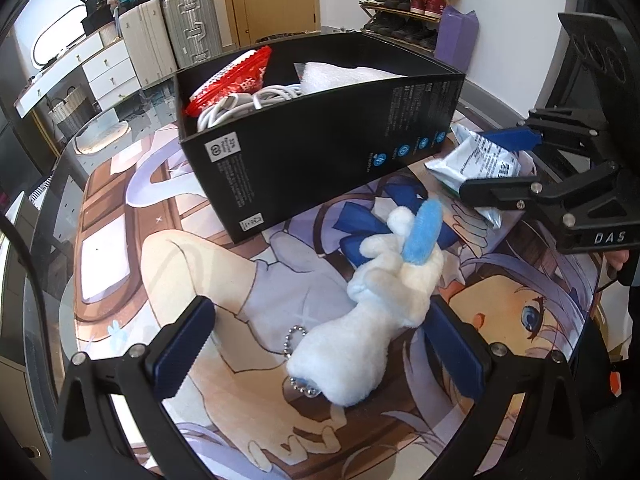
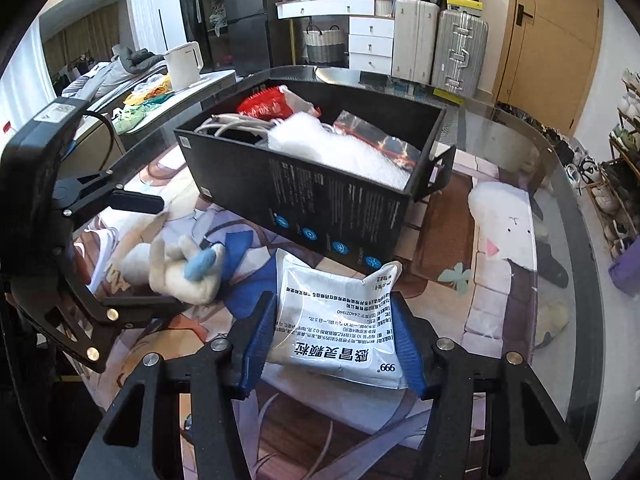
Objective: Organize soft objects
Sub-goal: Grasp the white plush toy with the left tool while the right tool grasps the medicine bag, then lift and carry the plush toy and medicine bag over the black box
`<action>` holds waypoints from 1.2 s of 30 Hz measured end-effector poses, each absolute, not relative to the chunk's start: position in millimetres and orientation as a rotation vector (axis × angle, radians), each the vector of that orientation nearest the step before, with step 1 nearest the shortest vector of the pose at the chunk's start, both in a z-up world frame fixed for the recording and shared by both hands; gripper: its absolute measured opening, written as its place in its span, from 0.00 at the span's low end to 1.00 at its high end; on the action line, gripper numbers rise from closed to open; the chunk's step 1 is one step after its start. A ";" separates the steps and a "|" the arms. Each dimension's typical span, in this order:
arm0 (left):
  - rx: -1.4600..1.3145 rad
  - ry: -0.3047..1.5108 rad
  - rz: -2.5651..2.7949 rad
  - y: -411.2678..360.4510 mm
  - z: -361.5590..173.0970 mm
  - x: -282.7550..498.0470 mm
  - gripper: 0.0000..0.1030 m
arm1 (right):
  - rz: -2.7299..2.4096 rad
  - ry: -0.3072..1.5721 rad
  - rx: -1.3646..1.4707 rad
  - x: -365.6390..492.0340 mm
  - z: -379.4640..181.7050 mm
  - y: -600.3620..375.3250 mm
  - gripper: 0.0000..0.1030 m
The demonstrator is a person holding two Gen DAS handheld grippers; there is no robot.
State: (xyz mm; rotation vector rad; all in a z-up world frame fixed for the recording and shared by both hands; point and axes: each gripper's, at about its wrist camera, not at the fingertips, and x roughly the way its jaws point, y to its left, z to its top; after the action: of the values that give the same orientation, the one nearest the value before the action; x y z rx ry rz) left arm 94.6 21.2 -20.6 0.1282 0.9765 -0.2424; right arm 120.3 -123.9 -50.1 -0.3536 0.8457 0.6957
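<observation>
The right gripper point(image 2: 332, 344) is clamped on the silver medicine sachet point(image 2: 340, 320), with the black box point(image 2: 320, 204) straight ahead of it, so I'd lift clear of the near wall before letting go. The left gripper point(image 1: 320, 344) sits wide open around the white plush toy point(image 1: 368, 316) on the table point(image 2: 560, 184); close on its thick body, not the bead chain point(image 1: 294, 338).

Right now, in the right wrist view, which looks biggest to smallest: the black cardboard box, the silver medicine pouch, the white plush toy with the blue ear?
1. Black cardboard box
2. Silver medicine pouch, enlarged by nearness
3. White plush toy
</observation>
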 end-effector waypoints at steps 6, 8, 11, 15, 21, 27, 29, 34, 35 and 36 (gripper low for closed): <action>0.121 0.969 -0.275 17.9 -19.4 91.1 0.89 | 0.693 0.829 -0.347 118.8 -42.3 -127.2 0.54; 0.128 0.960 -0.284 16.5 -18.7 89.4 0.83 | 0.694 0.825 -0.344 117.5 -40.7 -127.8 0.54; 0.130 0.943 -0.318 13.2 -15.0 84.9 0.63 | 0.695 0.821 -0.343 116.0 -37.7 -127.4 0.54; 0.123 0.930 -0.360 11.2 -9.4 80.8 0.31 | 0.699 0.816 -0.343 116.5 -36.5 -128.1 0.54; 0.084 0.903 -0.375 16.6 2.0 78.7 0.30 | 0.705 0.801 -0.338 114.7 -31.6 -129.3 0.54; 0.036 0.853 -0.397 22.8 19.7 73.6 0.30 | 0.714 0.768 -0.323 111.2 -20.3 -133.7 0.54; 0.028 0.836 -0.383 26.6 26.7 72.0 0.30 | 0.716 0.755 -0.314 109.5 -16.2 -135.3 0.54; -0.013 0.780 -0.376 36.5 44.1 66.8 0.30 | 0.729 0.721 -0.295 104.8 -5.2 -138.7 0.54; -0.022 0.767 -0.373 38.2 48.5 65.5 0.30 | 0.728 0.713 -0.289 104.0 -2.9 -139.4 0.54; -0.031 0.756 -0.373 39.9 51.9 65.8 0.30 | 0.729 0.708 -0.288 103.9 -1.3 -139.2 0.54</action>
State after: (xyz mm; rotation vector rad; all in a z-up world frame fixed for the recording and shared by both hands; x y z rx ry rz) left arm 65.8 39.8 51.9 -0.0308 0.7559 -0.3726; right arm 103.9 -139.2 -1.3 -0.2876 0.7085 0.7292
